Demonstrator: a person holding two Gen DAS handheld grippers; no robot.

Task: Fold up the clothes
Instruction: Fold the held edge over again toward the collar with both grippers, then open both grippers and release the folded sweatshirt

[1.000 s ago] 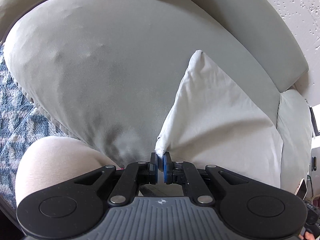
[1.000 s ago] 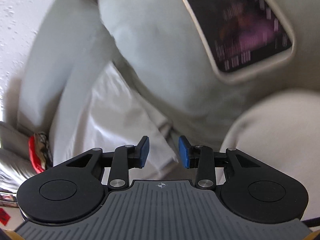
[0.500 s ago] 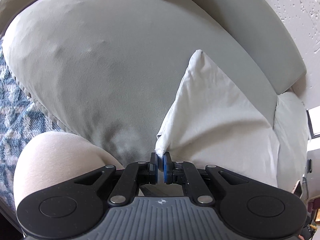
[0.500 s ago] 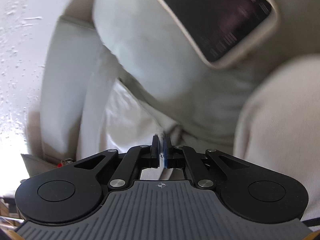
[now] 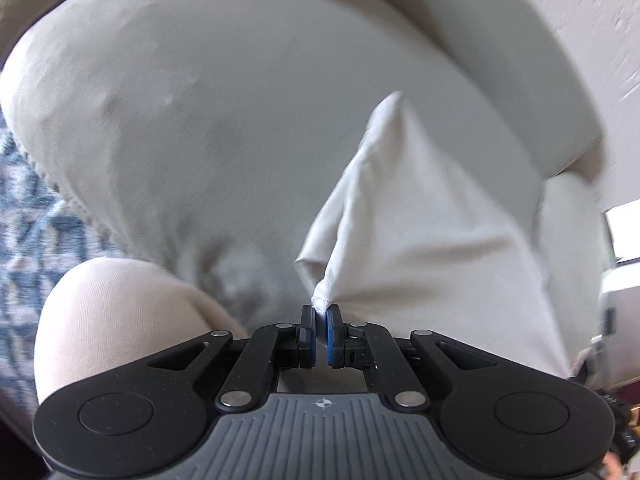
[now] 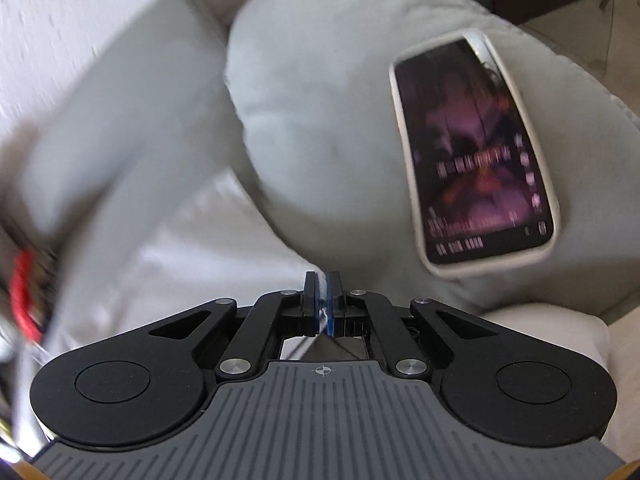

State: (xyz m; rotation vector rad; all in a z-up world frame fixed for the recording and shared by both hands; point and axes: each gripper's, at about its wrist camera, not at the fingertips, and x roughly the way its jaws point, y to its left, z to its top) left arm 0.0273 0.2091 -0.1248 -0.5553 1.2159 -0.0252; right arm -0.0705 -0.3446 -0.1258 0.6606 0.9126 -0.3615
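A white cloth (image 5: 432, 240) lies on the grey sofa cushion (image 5: 224, 128), one corner drawn up into a taut ridge. My left gripper (image 5: 320, 312) is shut on that near corner, a frayed tip poking out between the blue pads. In the right wrist view the same white cloth (image 6: 224, 256) spreads to the left below the cushion, and my right gripper (image 6: 322, 280) is shut on a thin edge of it, white fabric showing between the pads.
A phone (image 6: 476, 152) with a lit screen lies on the sofa cushion (image 6: 320, 128) right of the right gripper. A person's knee (image 5: 120, 320) sits at lower left over a blue patterned rug (image 5: 36, 224). A white wall (image 6: 72, 20) stands behind; something red (image 6: 24, 296) is at the left edge.
The right gripper went from open to shut on the cloth's edge, then rolled and rose a little, shifting the phone rightward in view. The left gripper kept its hold; the cloth ridge pulled tauter.
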